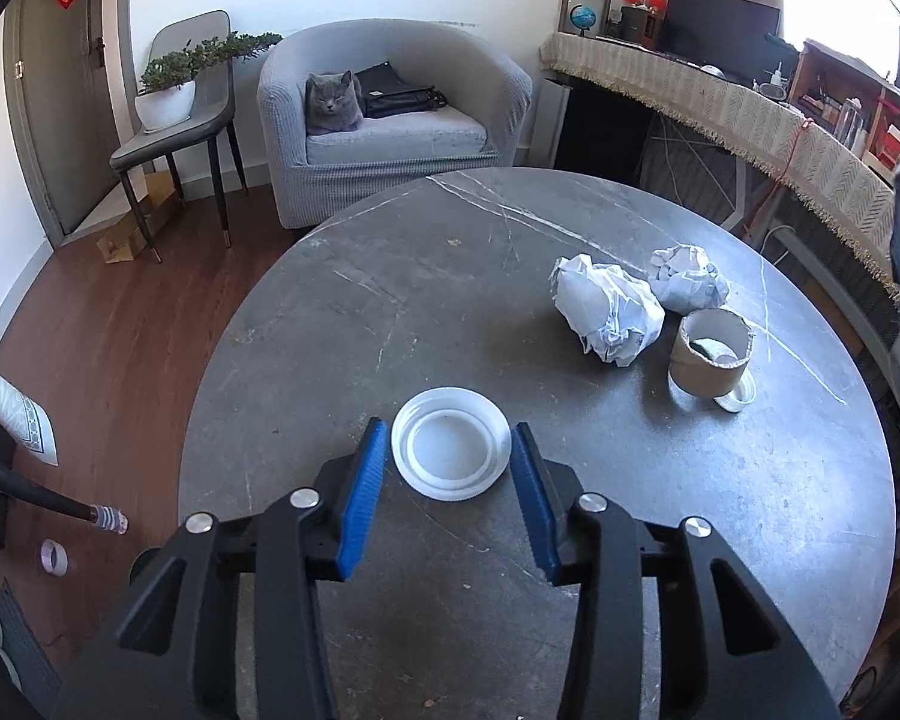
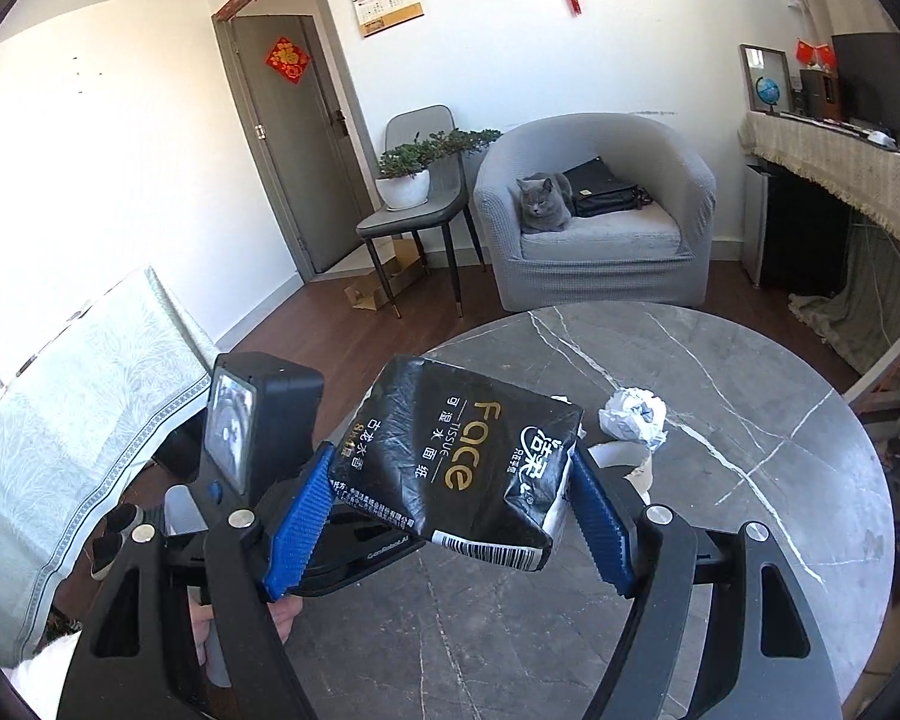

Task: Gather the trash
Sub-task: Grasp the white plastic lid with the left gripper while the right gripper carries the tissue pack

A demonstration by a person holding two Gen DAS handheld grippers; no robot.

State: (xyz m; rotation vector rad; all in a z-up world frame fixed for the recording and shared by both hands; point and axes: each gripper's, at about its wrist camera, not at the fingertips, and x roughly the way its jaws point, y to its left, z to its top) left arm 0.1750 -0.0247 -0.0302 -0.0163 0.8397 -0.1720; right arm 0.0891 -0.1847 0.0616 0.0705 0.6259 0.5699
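In the left wrist view my left gripper is open, its blue fingers on either side of a white plastic lid that lies on the round grey marble table. Two crumpled white paper balls and a cardboard tube with a small white ring beside it lie to the right. In the right wrist view my right gripper is shut on a black tissue pack and holds it above the table. One paper ball and the tube show behind the pack.
A grey armchair with a grey cat and a black bag stands beyond the table. A chair with a potted plant is to its left. A cloth-covered sideboard runs along the right. My left gripper's body shows left of the pack.
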